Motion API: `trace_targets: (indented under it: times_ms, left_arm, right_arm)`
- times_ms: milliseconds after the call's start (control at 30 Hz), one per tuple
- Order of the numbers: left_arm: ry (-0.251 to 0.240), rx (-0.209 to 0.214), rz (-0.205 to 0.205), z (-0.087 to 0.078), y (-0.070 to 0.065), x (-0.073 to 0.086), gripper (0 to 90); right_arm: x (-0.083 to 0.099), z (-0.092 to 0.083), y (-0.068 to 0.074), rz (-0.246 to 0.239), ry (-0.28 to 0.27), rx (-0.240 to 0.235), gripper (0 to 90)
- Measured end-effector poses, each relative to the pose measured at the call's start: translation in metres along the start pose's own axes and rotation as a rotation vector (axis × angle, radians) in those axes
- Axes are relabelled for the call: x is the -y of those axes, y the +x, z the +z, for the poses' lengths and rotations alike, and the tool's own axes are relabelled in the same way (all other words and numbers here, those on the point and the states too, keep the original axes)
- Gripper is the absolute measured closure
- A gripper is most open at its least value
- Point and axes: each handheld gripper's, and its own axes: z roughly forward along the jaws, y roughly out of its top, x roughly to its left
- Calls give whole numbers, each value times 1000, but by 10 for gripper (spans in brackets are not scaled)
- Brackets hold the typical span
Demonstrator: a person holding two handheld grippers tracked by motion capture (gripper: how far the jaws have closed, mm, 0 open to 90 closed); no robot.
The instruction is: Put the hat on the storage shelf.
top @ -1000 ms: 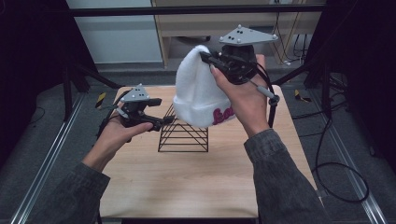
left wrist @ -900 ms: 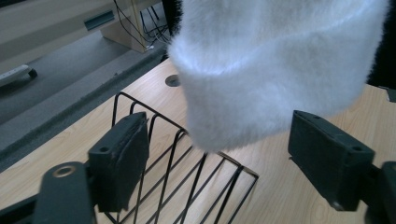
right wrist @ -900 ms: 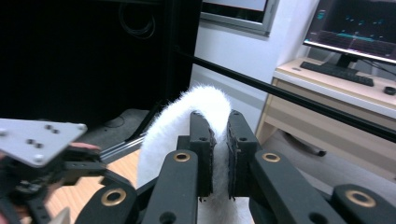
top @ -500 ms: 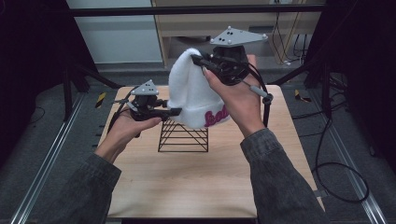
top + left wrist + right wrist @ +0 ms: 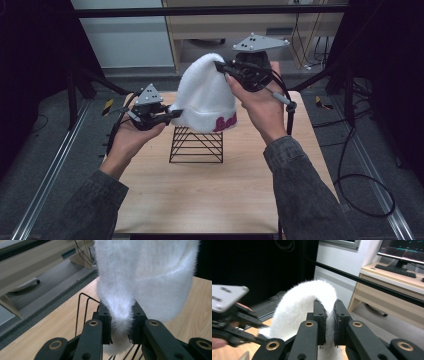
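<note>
While pink lettering shows from above, both grippers, left gripper [image 5: 172,115] and right gripper [image 5: 220,67], pinch the white beanie [image 5: 207,95].

The wire rack [image 5: 196,144] stands mid-table directly beneath the white hat [image 5: 207,95], obstructing downward travel. The table [image 5: 200,200] surface nearer the person is open. A black crossbar [image 5: 210,11] spans overhead at the far edge.

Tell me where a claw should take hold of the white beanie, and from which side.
Grip the white beanie at its folded brim edge, coming in from the side, as the left claw does now, or pinch the soft crown from above like the right claw. The thick cuff bunches firmly between jaws; the fluffy fabric offers no rigid part.
</note>
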Motion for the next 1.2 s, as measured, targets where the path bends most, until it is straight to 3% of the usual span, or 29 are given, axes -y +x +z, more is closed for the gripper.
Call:
trace_targets:
  times_ms: [133,433,600,933,1200]
  left_arm:
    - [4,-5,-14,-1,4,1,761]
    - [2,-11,-48,-1,10,3,760]
    - [13,-25,-48,4,13,6,759]
    - [35,-40,-89,20,29,31,762]
    - [46,-44,-112,23,36,45,763]
  right_arm:
    - [3,7,-5,21,11,6,832]
    - [7,23,-13,16,46,39,830]
    - [15,33,-20,44,63,43,830]
    - [36,57,-20,54,93,12,827]
    - [46,67,-18,85,97,-8,827]
